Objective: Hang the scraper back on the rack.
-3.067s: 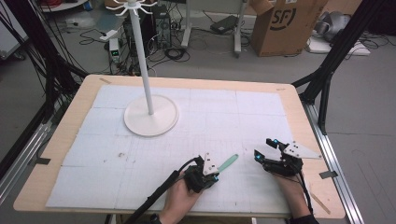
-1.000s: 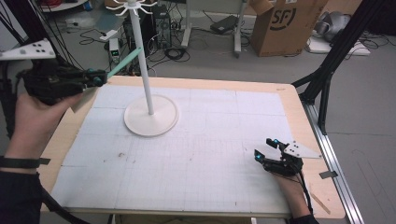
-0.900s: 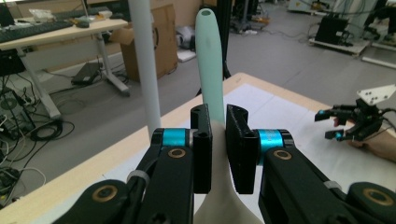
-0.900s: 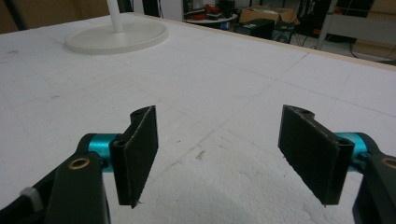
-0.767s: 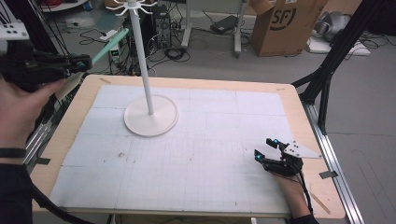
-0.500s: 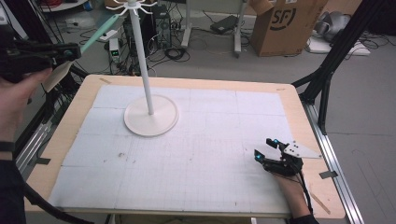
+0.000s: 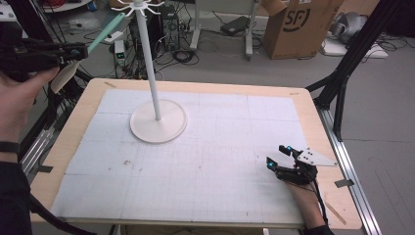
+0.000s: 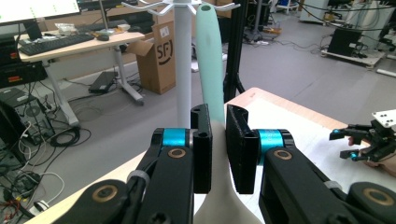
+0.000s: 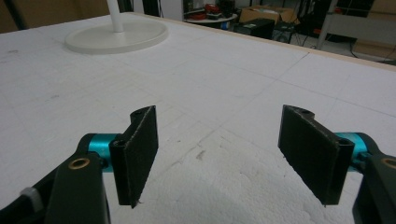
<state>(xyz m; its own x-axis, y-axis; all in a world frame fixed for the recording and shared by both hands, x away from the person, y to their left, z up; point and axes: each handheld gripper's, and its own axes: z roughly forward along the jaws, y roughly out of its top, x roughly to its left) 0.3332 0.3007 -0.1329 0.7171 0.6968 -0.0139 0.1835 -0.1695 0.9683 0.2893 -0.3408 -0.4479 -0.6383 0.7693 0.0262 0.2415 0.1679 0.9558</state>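
Note:
My left gripper (image 7: 73,51) is held high off the table's far left corner, shut on a utensil with a mint-green handle (image 7: 105,32) and a cream head (image 7: 63,78). The handle tip points up toward the hooks atop the white stand (image 7: 149,68). In the left gripper view the green handle (image 8: 209,70) rises between the jaws of my left gripper (image 8: 218,154), right beside the stand's pole (image 8: 183,70). My right gripper (image 7: 279,156) rests open on the white mat near the front right, and nothing lies between its jaws in the right gripper view (image 9: 219,154).
The stand's round base (image 7: 158,121) sits on the white mat (image 7: 220,147) at the back left. A cardboard box (image 7: 298,24), cables and black frame legs (image 7: 342,73) stand on the floor beyond the table. The right gripper (image 8: 369,140) shows far off in the left gripper view.
My left gripper has carried the utensil from the table's front up to the far left, and its handle tip now sits higher, near the stand's hooks. The right gripper has not moved.

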